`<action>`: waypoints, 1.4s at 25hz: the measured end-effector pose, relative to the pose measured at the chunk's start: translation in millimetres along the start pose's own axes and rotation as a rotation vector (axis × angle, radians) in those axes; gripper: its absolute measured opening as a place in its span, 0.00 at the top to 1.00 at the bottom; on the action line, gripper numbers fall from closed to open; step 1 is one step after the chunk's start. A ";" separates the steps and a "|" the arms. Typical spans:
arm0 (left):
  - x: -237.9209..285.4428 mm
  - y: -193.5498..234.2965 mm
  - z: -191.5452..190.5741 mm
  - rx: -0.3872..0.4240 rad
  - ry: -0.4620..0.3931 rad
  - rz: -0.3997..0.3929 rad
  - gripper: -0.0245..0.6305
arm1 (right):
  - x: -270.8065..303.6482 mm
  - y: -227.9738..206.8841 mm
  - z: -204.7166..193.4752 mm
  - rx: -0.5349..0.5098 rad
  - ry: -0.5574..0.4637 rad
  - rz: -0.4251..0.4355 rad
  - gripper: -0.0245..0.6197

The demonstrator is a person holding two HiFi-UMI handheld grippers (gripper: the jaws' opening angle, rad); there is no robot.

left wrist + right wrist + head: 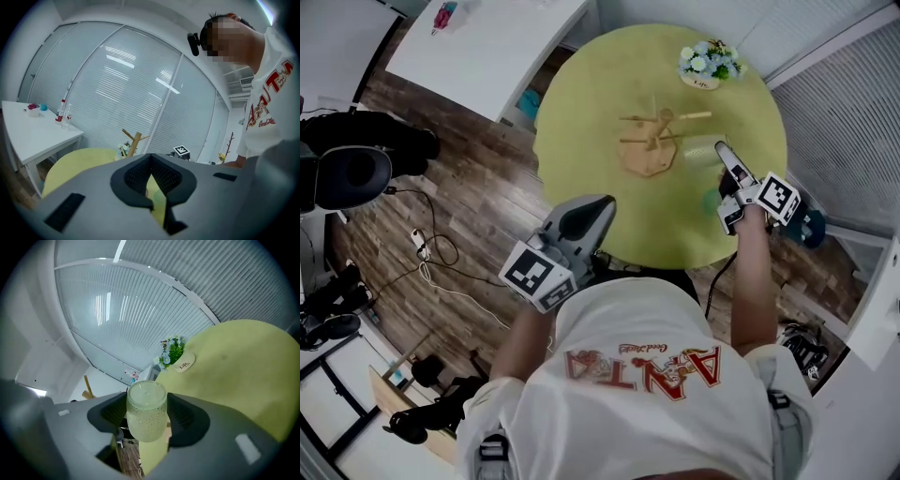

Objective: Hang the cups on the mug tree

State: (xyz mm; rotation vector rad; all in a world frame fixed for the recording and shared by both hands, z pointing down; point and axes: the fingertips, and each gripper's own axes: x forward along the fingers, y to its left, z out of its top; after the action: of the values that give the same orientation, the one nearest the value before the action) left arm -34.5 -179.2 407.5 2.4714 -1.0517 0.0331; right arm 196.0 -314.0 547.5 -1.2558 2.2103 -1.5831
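A wooden mug tree (652, 141) stands near the middle of the round yellow table (581, 141); it also shows in the left gripper view as the mug tree (133, 143). A clear dimpled glass cup (146, 411) sits upright between the pads of my right gripper (146, 404), which press on both its sides. In the head view the cup (703, 150) is just right of the tree, at the tip of the right gripper (722, 152). My left gripper (581, 220) hovers at the table's near edge, its jaws together and empty, as the left gripper (151, 157) view confirms.
A small pot of flowers (705, 64) stands at the table's far edge, seen too as the flower pot (176, 355). A white desk (487, 47) stands beyond the table on the left. Window blinds close the far side. Cables and dark gear lie on the wooden floor (441, 244).
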 end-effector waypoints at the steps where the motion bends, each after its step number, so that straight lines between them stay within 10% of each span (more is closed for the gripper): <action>1: 0.4 -0.2 0.0 -0.001 -0.001 0.002 0.95 | 3.3 -6.5 5.0 0.019 -0.017 -0.026 0.55; 35: -16.0 9.1 5.2 -0.049 -0.025 0.019 0.95 | 79.9 -22.8 -24.4 0.117 -0.004 0.003 0.47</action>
State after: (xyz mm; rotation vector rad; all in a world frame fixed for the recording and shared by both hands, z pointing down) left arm -53.0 -176.0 403.3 2.4244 -1.0733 -0.0177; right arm 143.8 -354.0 603.8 -1.2219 2.0825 -1.6803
